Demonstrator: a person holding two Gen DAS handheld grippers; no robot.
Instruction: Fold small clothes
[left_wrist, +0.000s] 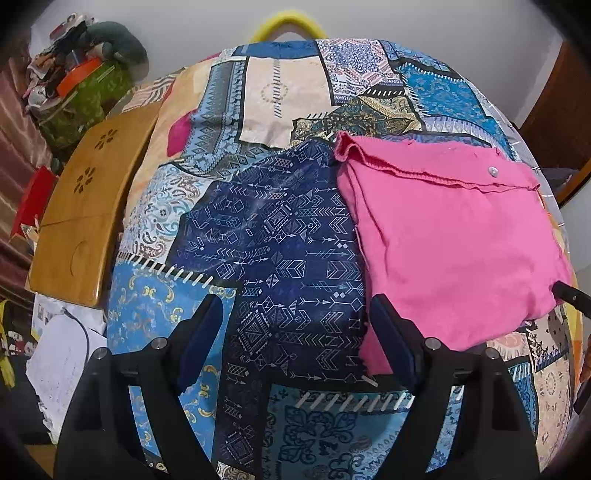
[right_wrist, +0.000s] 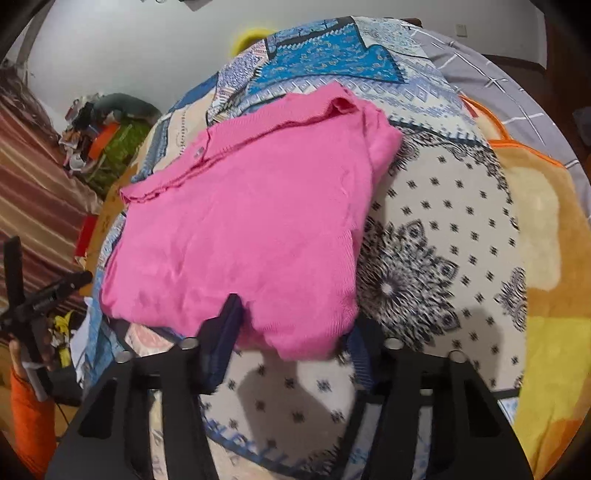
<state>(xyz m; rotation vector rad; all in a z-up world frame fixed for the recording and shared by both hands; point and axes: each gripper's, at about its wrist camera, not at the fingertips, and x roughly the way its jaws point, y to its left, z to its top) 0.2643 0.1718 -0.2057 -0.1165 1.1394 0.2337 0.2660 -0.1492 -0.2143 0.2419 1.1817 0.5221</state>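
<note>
Spread wide, my left gripper (left_wrist: 295, 332) hovers over the patchwork bedspread (left_wrist: 266, 229), its right finger at the folded pink garment's (left_wrist: 450, 236) near-left corner. Also spread, my right gripper (right_wrist: 291, 332) straddles that garment's (right_wrist: 243, 229) near edge.

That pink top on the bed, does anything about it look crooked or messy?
Mostly tidy: the pink top lies folded on the patchwork bedspread. One corner by the hem is bunched up, and the near edge droops loosely between the right gripper fingers.
</note>
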